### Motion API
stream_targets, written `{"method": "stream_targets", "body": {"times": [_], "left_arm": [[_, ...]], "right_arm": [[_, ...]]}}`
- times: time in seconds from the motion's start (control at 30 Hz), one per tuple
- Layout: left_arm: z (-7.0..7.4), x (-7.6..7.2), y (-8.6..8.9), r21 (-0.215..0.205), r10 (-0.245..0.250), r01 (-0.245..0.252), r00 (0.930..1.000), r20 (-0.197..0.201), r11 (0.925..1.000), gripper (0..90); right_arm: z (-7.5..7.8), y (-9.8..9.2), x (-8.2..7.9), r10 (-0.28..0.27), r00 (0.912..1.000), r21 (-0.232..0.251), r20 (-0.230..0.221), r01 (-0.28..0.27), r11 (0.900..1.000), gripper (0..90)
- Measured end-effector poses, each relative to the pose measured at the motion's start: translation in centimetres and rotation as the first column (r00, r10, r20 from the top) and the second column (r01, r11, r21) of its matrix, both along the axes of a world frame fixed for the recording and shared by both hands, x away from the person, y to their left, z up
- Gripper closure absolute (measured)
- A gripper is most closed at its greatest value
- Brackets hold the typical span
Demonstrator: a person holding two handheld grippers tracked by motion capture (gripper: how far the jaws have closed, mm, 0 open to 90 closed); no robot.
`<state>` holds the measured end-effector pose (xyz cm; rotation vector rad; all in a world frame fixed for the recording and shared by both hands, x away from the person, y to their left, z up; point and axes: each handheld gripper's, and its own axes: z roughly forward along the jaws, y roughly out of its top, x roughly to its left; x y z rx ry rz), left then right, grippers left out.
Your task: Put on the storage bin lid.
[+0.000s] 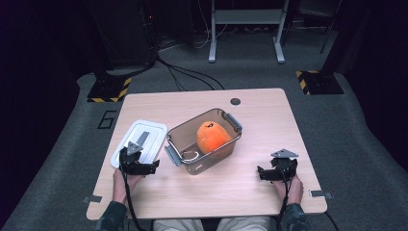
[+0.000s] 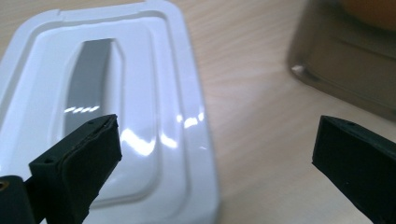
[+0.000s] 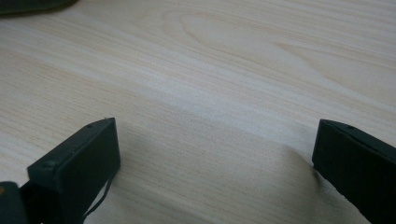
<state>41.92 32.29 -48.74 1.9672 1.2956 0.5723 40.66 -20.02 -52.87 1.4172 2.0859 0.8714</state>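
left claw: its two black jaws are standing wide apart with nothing between them; it is hovering over the near right corner of the white lid.
left claw seen from above: it is sitting at the near end of the lid, at the left side of the desk, with the person's left hand gripping it from behind.
lid: it is lying flat on the desk, glossy, with a grey strip running along its middle; one jaw is showing over its surface, the other over bare wood to its right.
lid's long axis: it is running away from the claw, slanting from the near left toward the far right, roughly alongside the container.
container: a clear brownish tub with grey latches is standing open just right of the lid, near it but seemingly not touching.
contents: an orange fruit, possibly a persimmon or orange, is resting inside the tub; a pale ring is also showing at the bottom.
right claw: its jaws are likewise gaping and empty, pointing at bare desk.
right claw's place: it is waiting well apart from the tub, at the near right.
nearer hand: the left one is by far the closer to the lid, so lifting it onto the tub is likely falling to that side.
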Motion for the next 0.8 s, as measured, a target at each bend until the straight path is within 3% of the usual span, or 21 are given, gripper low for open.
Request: {"method": "stream_targets", "body": {"times": [0.27,0.37,0.53,0.6,0.8], "left_arm": [[0.0,4.2,3.0,-0.044,0.074,-0.075,0.9969,-0.028,0.9962,0.7],[-0.3,5.6,3.3,-0.043,0.081,-0.083,0.9960,-0.037,0.9956,6.4],[-1.5,7.1,3.1,0.024,0.089,-0.088,0.9948,-0.049,0.9959,22.5],[-1.9,7.4,3.1,0.028,0.095,-0.094,0.9937,-0.059,0.9952,29.6],[-2.4,7.6,3.6,-0.030,0.119,-0.121,0.9918,-0.047,0.9922,45.2]], "right_arm": [[0.0,0.0,0.0,0.002,1.0000,0.006,0.006,-0.002,1.000,2.9],[0.0,0.0,-0.1,0.006,0.9999,0.008,0.009,-0.006,1.000,3.9],[0.1,0.0,-0.2,0.007,0.9999,0.006,0.013,-0.007,1.000,5.1],[0.1,-0.1,-0.2,0.007,0.9999,0.004,0.014,-0.007,1.000,6.1],[0.1,0.0,-0.2,0.004,0.9999,0.010,0.015,-0.004,1.000,6.6]]}}
